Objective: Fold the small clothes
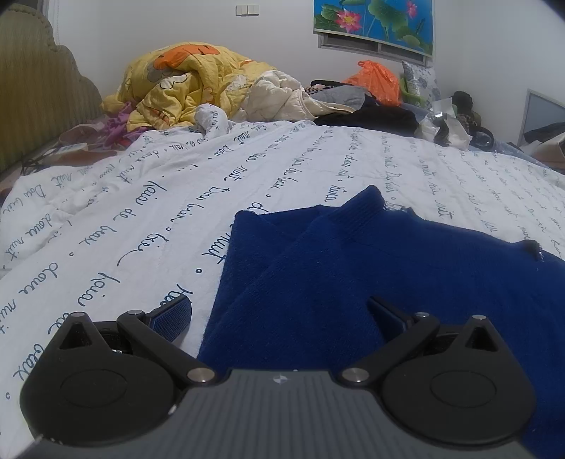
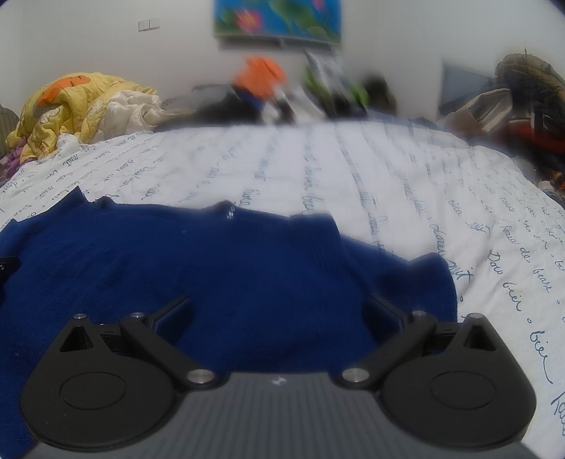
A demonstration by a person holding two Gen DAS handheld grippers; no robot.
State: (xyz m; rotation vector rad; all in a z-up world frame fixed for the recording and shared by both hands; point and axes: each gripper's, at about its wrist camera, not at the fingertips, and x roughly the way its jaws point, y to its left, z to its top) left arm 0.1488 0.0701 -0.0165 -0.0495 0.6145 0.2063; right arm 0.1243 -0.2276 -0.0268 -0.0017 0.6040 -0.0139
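You face white plaster wall [image 1: 176, 31] with lotus-print blue roller blind [image 1: 374, 24], twin white switches [image 1: 247, 9]; olive scalloped padded headboard [image 1: 39, 91] at your left.

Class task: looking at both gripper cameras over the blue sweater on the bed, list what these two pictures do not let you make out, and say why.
- Blue sweater: near hem hidden behind the left gripper body; right side cut off by the frame edge, left wrist view.
- Items along the far wall: motion-blurred, right wrist view.
- Script on the white quilt: too smeared to read.
- Right gripper: contact with the sweater unclear.
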